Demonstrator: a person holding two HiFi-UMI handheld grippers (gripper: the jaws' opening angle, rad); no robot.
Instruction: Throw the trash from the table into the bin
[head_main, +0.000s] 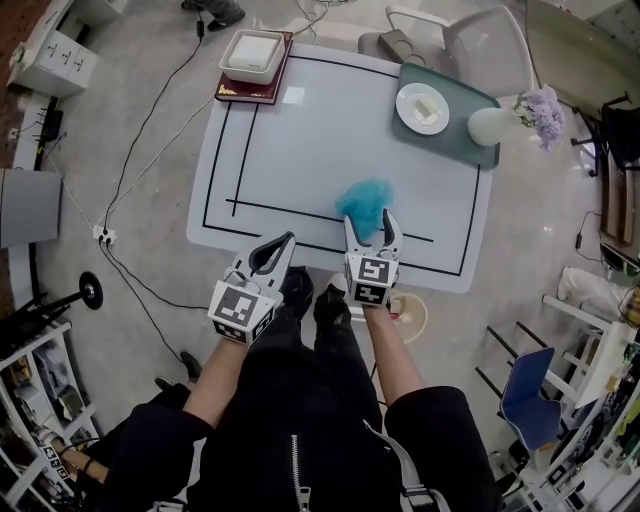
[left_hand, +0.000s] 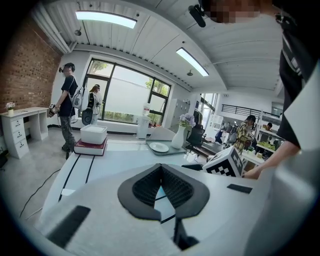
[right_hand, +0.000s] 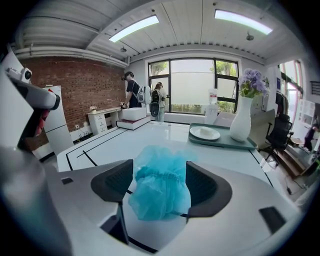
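Right tongs are held wide open astride the crumpled blue trash, which lies on the table between their jaws, presumably for clamping; left tongs, closed and empty, are kept alongside.

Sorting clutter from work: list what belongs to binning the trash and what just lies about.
Job: blue crumpled trash, right tongs open around it, round bin.
Lying about: tray, plate, vase, white box, book.
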